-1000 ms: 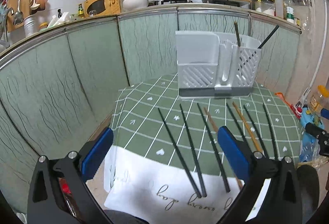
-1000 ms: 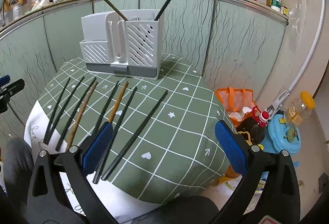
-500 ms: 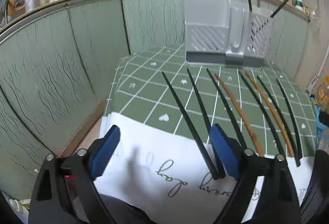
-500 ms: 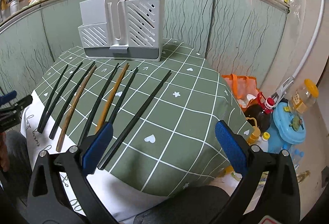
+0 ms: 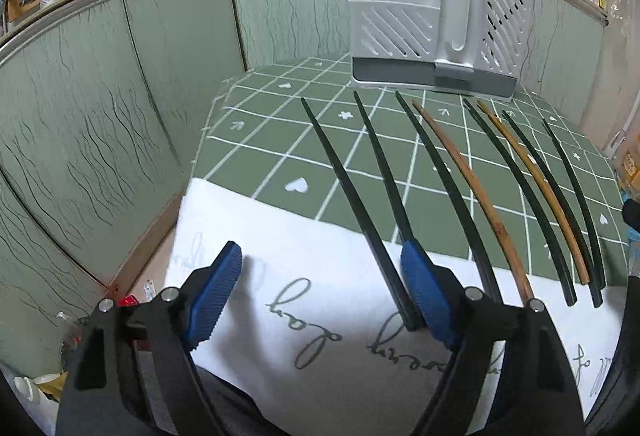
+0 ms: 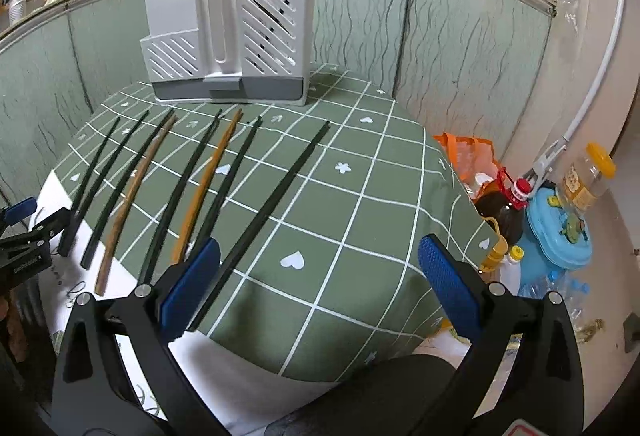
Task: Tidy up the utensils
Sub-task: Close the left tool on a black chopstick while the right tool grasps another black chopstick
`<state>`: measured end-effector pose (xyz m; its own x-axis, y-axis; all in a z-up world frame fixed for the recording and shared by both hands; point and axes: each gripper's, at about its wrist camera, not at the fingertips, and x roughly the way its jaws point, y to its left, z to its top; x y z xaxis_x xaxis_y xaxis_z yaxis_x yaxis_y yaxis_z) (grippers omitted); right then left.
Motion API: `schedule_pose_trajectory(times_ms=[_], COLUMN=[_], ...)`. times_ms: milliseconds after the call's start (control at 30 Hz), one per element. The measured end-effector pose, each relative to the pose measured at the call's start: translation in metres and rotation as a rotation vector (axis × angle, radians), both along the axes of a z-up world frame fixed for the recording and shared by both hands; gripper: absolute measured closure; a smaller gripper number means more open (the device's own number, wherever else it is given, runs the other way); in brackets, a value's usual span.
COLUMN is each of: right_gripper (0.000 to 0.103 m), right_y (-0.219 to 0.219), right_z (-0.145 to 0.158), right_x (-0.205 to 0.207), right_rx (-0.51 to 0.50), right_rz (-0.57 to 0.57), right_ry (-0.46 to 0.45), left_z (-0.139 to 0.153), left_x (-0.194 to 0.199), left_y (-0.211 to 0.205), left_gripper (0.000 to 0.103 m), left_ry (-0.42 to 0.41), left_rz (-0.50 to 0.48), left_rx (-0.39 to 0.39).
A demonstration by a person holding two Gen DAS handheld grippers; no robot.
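Seeing eight chopsticks (image 5: 460,172) fanned side by side on the green checked cloth (image 6: 360,204) over the surface, six black, two wooden, tips toward the white utensil rack (image 5: 432,28) at the far edge. Two more stand in the rack's right compartment. Our left hand-held gripper (image 5: 320,292) has just been narrowing but is still apart, with the leftmost black chopstick's near end just inside its right pad, no pinch. Our right hand-held gripper (image 6: 316,284) is wide apart, the rightmost black chopstick (image 6: 276,204) beside its left pad, ungripped.

holder (image 5: 420,32): matt slotted plastic | tablecloth (image 6: 360,204): smooth cloth | brown chopstick (image 5: 480,196): rough wood | black chopstick (image 5: 352,192): glossy
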<state>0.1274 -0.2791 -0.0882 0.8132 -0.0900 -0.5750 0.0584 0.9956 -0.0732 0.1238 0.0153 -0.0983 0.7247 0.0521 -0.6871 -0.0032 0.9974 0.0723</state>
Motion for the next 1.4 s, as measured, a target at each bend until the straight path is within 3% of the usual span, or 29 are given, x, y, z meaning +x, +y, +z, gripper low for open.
schedule_pose_trajectory(times_ms=[333, 733, 1000, 1133, 1400], right_gripper=[0.008, 0.009, 0.026, 0.038, 0.066], right_y=[0.005, 0.024, 0.032, 0.037, 0.048], right_z=[-0.016, -0.030, -0.037, -0.038, -0.037], right_x=[0.009, 0.014, 0.007, 0.003, -0.004], right_rx=[-0.005, -0.012, 0.017, 0.025, 0.035], right_rz=[-0.048, -0.037, -0.037, -0.031, -0.036], right_ry=[0.039, 0.054, 0.030, 0.016, 0.008], left_z=[-0.001, 0.001, -0.001, -0.001, -0.001], left_x=[-0.003, -0.009, -0.011, -0.011, -0.012], left_y=[-0.010, -0.016, -0.022, -0.021, -0.019], left_gripper=[0.025, 0.045, 0.064, 0.067, 0.087], left_ry=[-0.012, -0.027, -0.023, -0.019, -0.009], left_rz=[0.035, 0.022, 0.007, 0.006, 0.031], left_rx=[0.057, 0.049, 0.031, 0.015, 0.010])
